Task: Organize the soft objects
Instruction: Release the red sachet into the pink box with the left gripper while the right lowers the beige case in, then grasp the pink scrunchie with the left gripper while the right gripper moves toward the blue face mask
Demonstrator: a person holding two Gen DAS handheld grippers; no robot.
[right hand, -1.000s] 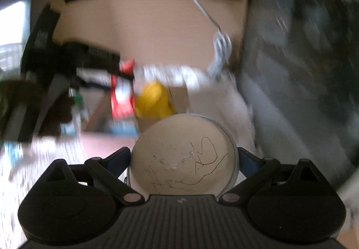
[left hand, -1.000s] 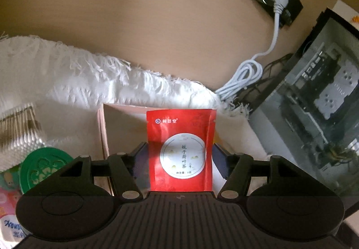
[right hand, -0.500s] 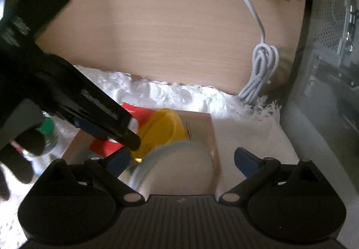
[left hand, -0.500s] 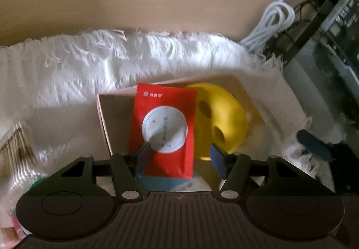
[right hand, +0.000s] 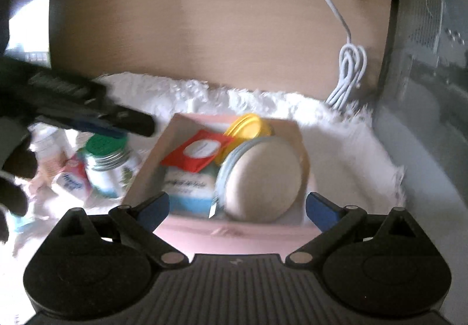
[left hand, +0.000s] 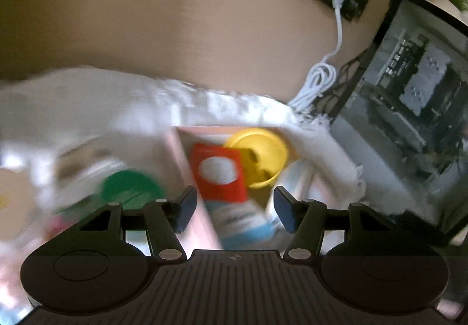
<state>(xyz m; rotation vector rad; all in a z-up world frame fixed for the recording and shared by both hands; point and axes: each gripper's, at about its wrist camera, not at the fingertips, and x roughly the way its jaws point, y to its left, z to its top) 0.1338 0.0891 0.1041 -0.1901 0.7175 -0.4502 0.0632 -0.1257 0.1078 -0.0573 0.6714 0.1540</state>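
Both sets of jaws spread wide, nothing between them. Right gripper (right hand: pixel 237 208) low in frame, just before the pink box (right hand: pixel 234 232); inside, round beige pad (right hand: pixel 263 178) at centre, red sachet (right hand: pixel 199 154) up-left atop a blue-white packet (right hand: pixel 190 189), yellow ball (right hand: pixel 245 126) behind. Left gripper (left hand: pixel 232 208) over the same box; green-lidded jar (right hand: pixel 106 161) at left on white fluffy cloth (right hand: pixel 336 132).
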